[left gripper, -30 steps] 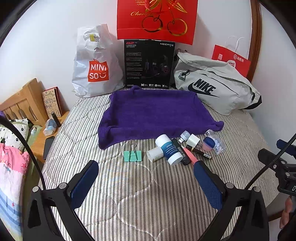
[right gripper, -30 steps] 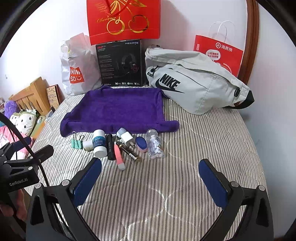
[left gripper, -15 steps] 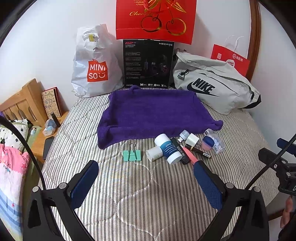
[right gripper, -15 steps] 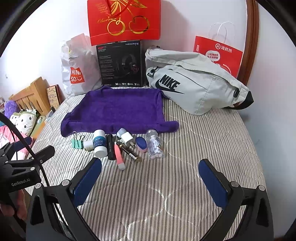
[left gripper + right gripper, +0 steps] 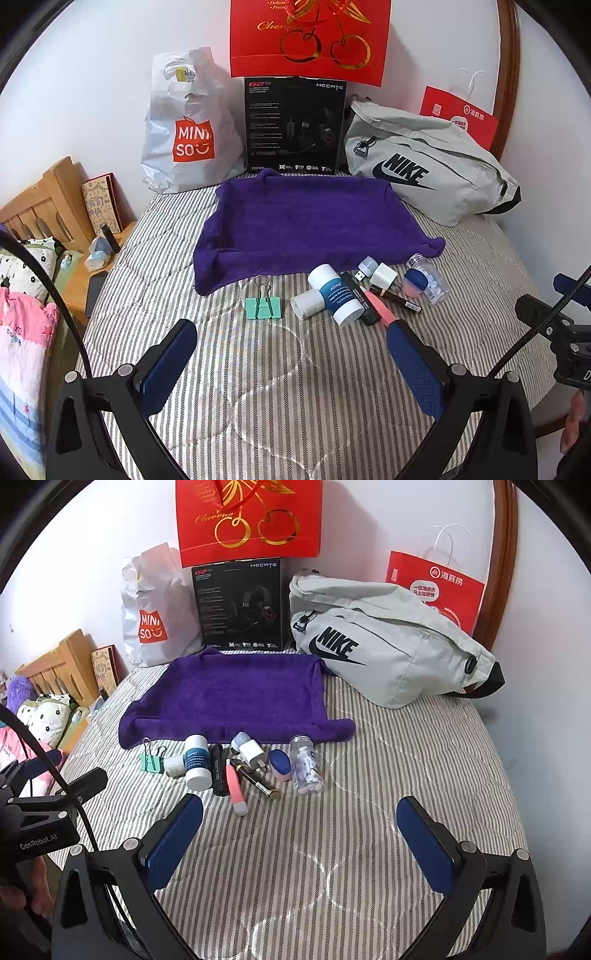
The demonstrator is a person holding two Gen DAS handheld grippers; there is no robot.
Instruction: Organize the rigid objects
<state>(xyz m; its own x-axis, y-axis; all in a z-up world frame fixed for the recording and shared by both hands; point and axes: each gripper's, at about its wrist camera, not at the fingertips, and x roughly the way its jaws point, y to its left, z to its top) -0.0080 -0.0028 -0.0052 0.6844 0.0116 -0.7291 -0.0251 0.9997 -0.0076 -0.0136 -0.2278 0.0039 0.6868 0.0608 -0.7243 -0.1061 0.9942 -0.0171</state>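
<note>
Purple towel [image 5: 310, 218] spread flat on striped quilt [image 5: 258, 387], far edge against black headset box [image 5: 293, 125]. Small items in a row on the quilt just off the towel's near edge, all untouched. Left to right in left wrist view: green binder clip [image 5: 263, 306], small white jar [image 5: 307, 303], blue-and-white tube [image 5: 335, 295] touching the jar, black stick [image 5: 364, 301] and pink stick [image 5: 380, 308] side by side, dark pen [image 5: 397, 297], small USB piece [image 5: 367, 266], white charger plug [image 5: 383, 275], blue-capped pink container [image 5: 413, 282], clear pill bottle [image 5: 430, 278] lying on its side.

Left gripper [image 5: 291, 363] low over the quilt, near side of the row, jaws wide apart, nothing between. Pink stick's near end hidden behind the right-hand pad. Right gripper [image 5: 299, 840] likewise low over bare quilt, jaws wide apart, empty, near the row but not touching.

Along the wall: Miniso bag [image 5: 153, 609], red cherry bag [image 5: 249, 517] behind the box, grey Nike bag [image 5: 388, 646], red paper bag [image 5: 436, 587]. Wooden bedside table [image 5: 110, 266] off the quilt's left edge.
</note>
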